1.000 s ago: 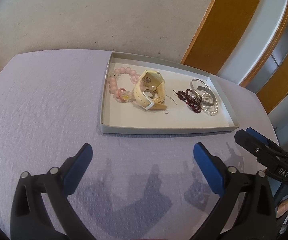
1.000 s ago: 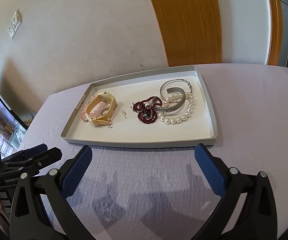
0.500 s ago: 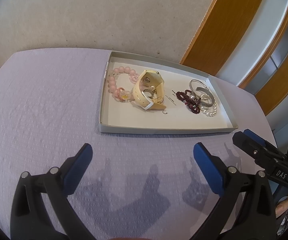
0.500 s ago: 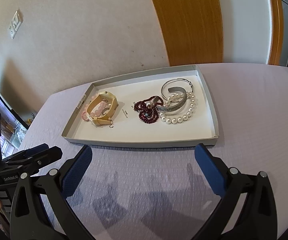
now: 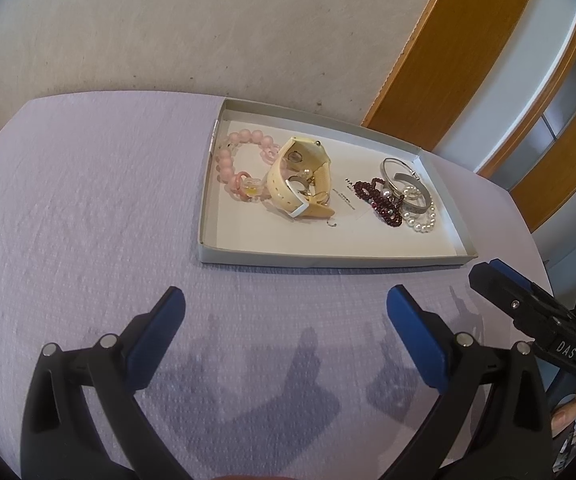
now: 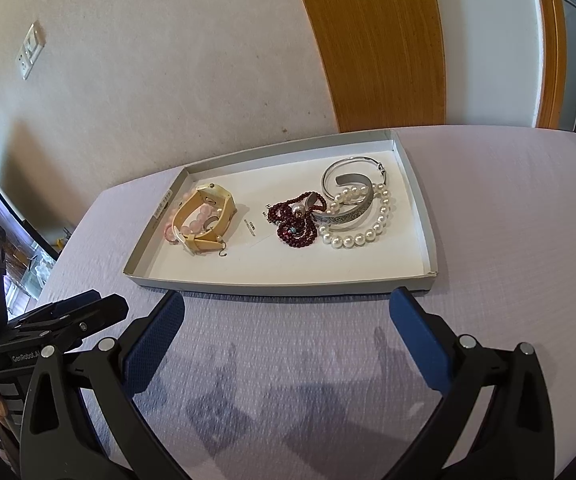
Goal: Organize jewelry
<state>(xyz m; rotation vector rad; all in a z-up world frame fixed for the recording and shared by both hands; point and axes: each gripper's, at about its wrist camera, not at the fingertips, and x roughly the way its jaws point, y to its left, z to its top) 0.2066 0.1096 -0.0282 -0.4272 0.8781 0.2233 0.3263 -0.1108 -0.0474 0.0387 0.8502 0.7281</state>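
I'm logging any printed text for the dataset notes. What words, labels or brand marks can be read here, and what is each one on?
"DAS": white letters on the right gripper, seen from the left wrist view.
"GenRobot.A", cut off after that: on the left gripper, seen from the right wrist view.
Printed lines on the tray floor beside the watch: too small to read.
Sticker on the tray's left wall: blurred, unreadable.

A textured, matt lilac cloth (image 5: 87, 208) is laid over the table. The tray (image 6: 288, 280) is made of matt grey cardboard. Glossy pearl beads (image 6: 362, 236), polished silver metal bangles (image 6: 348, 176) and frosted pink beads (image 5: 227, 156) are seen; the door panel (image 6: 376, 40) is grained wood.
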